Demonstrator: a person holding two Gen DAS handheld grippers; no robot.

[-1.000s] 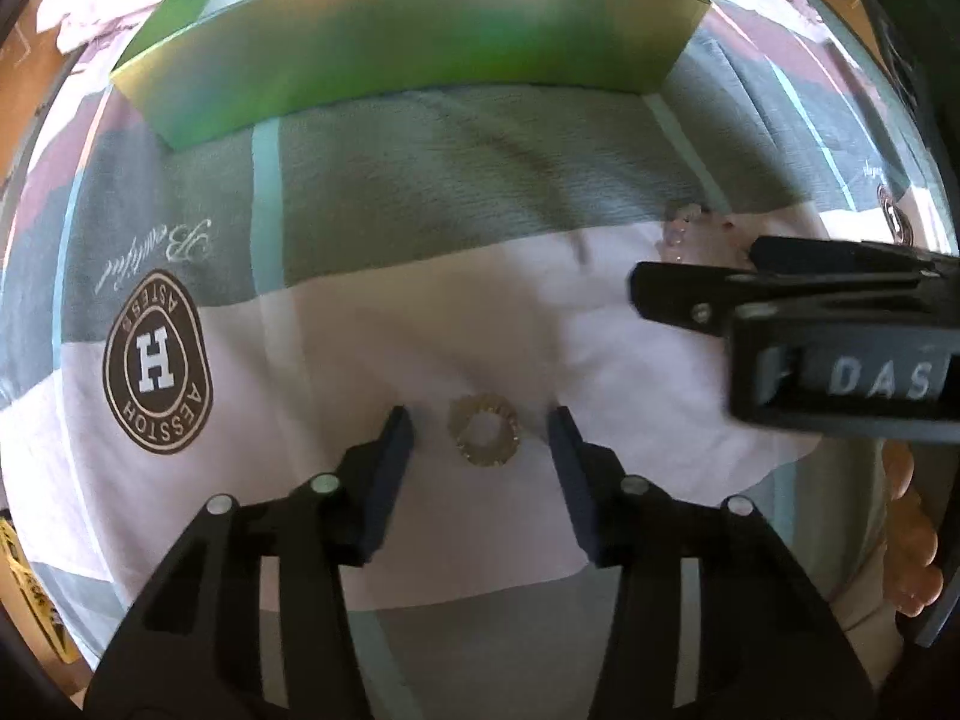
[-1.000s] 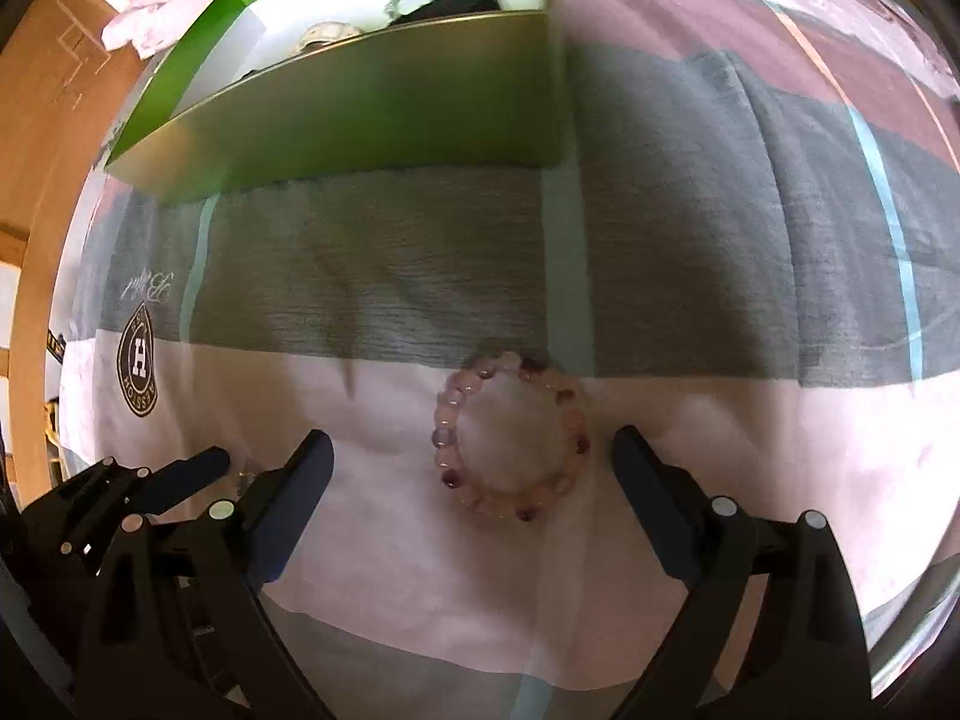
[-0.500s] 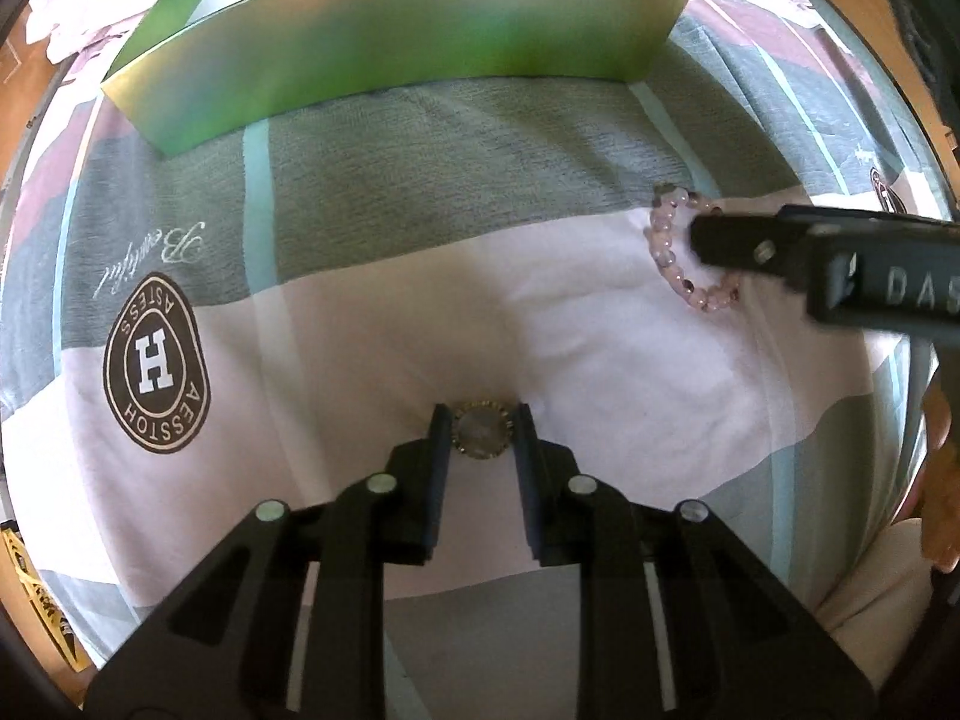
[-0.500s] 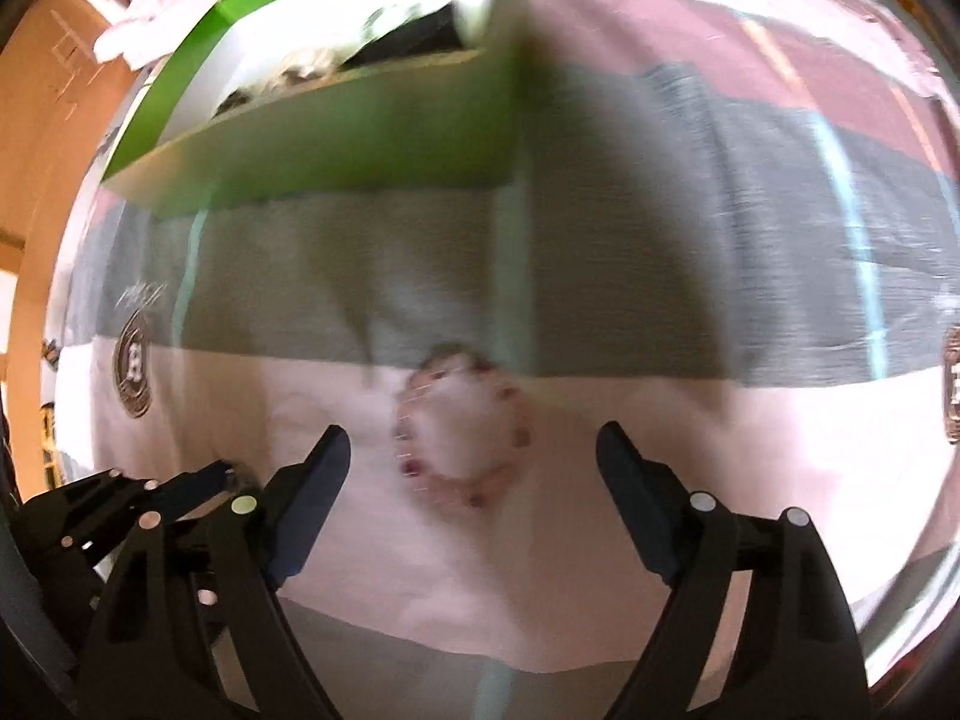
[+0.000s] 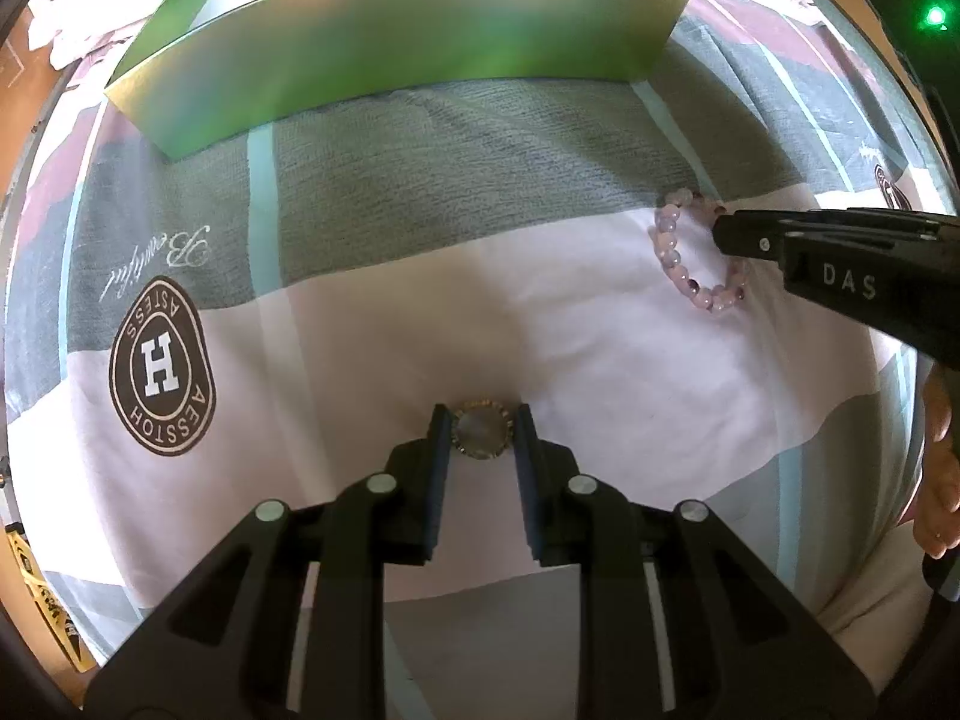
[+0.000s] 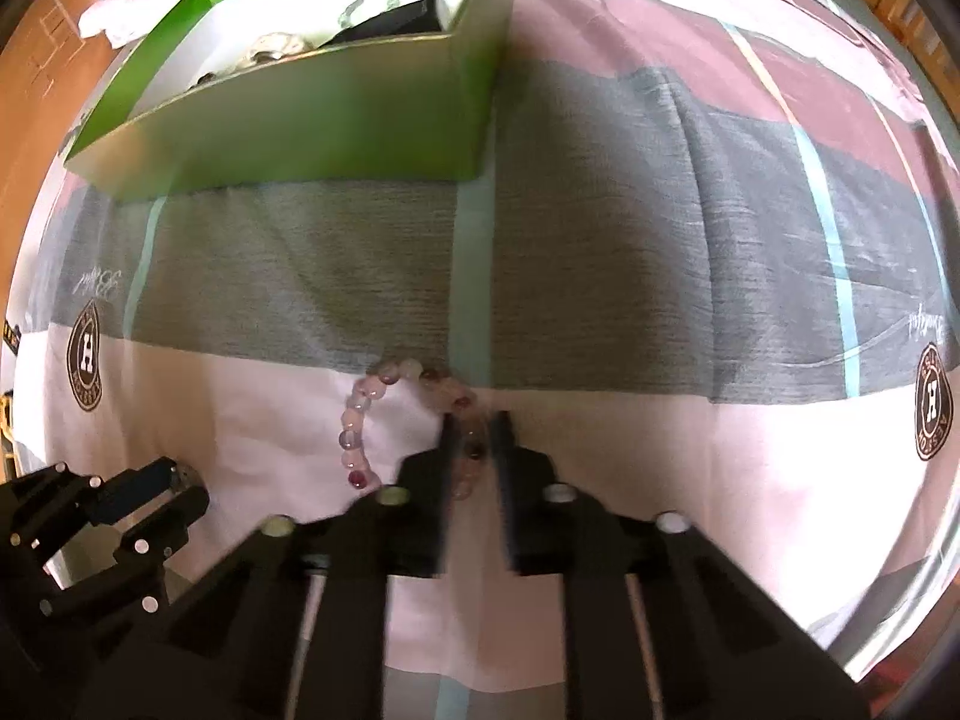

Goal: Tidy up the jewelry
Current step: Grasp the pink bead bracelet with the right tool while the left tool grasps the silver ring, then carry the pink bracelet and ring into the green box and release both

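A small round gold-rimmed ring lies on the pale patch of the bedspread, and my left gripper is shut on it, pads against both sides. The pink and purple bead bracelet lies further right on the same patch. My right gripper points down over it. Its jaws are closing, with the bracelet's right-hand beads pinched between the pads. In the left wrist view the right gripper reaches in from the right over the bracelet. The left gripper shows at the lower left of the right wrist view.
A green open box stands at the back on the grey stripe, with several jewelry pieces and a black item inside. Its long green wall faces me. The bedspread carries round brown logo patches. A person's hand is at the right edge.
My left gripper closed on the ring and has stayed there. My right gripper's wide jaws came together around the right side of the bracelet.
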